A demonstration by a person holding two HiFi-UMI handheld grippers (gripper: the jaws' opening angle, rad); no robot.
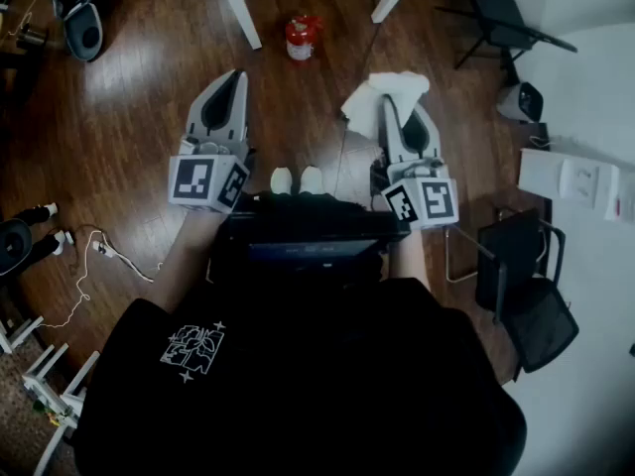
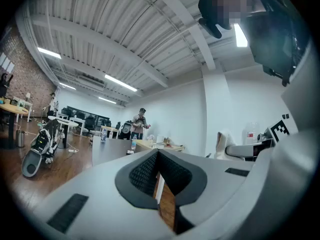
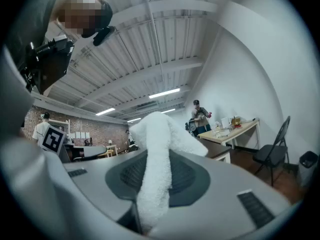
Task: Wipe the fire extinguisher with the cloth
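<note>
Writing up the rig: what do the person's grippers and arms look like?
The left hand-held gripper and right hand-held gripper are light grey tapered shells with black textured pads; each carries a cube of black-and-white square markers. The person wears a black top with a white print.

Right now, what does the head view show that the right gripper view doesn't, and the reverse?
Head view only: the red fire extinguisher standing on the wood floor ahead, untouched. Right gripper view only: a person standing by a desk, and the ceiling lights. Both: the white cloth pinched in the right gripper.
</note>
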